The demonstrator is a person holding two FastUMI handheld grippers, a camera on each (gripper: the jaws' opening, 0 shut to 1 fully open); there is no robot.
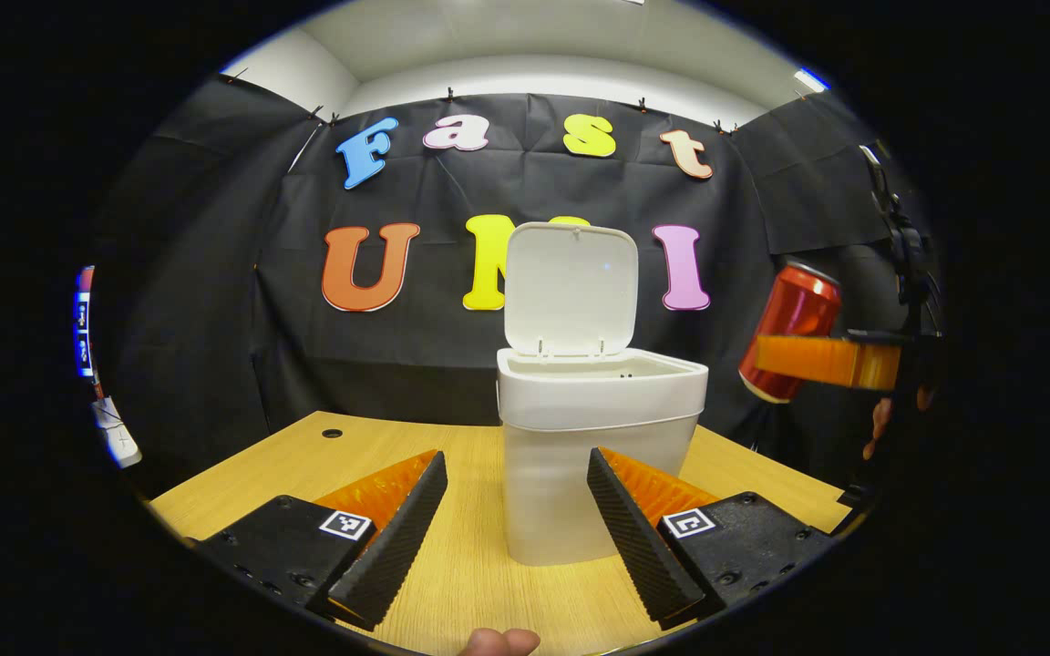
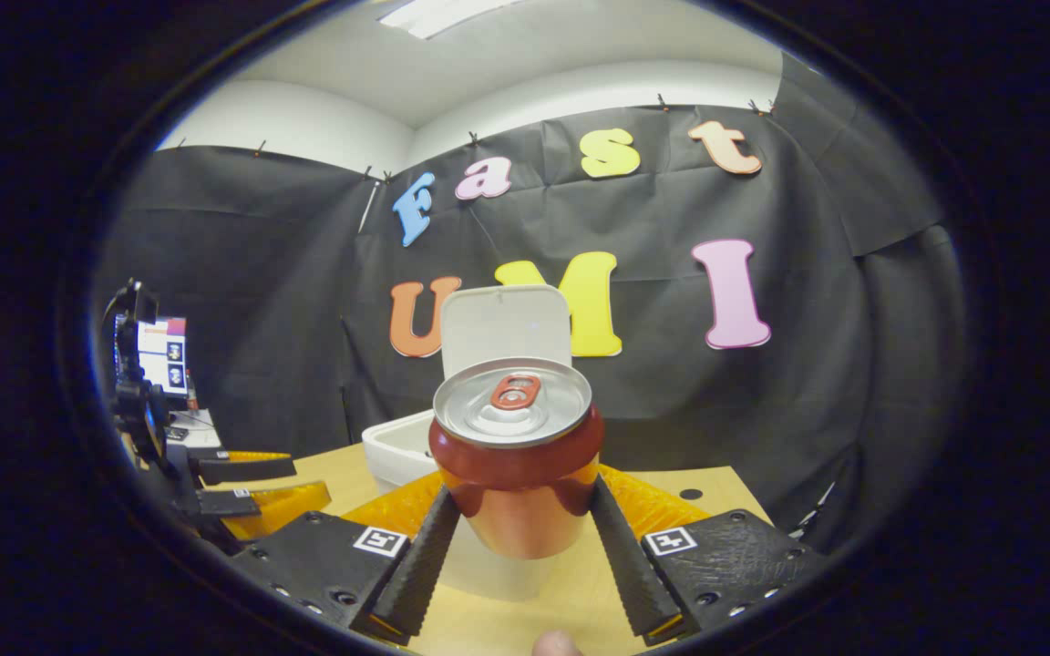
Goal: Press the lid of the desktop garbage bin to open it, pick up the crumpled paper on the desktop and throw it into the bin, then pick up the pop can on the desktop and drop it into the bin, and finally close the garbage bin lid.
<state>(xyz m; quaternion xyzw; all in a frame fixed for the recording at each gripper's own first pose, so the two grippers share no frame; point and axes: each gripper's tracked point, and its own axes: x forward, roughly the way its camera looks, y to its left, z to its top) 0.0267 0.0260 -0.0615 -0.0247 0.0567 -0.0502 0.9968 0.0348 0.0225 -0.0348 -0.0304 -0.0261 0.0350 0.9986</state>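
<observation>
Red aluminium pop can (image 2: pixel 516 456) sits clamped upright between both fingers of my right gripper (image 2: pixel 518 538), lifted clear of the pale wooden desk (image 2: pixel 507 620); my left gripper (image 1: pixel 516 524) hangs spread wide, holding nothing, low over the desk's near edge; beyond it the white plastic garbage bin (image 1: pixel 593 456) stands mid-desk, its hinged lid (image 1: pixel 571 287) raised upright, toward the far edge.

A light wooden counter (image 1: pixel 452 583) with a small round hole (image 1: pixel 332 434) near its far edge stands before a black cloth wall (image 1: pixel 215 301) under a white ceiling (image 1: pixel 534 36).
</observation>
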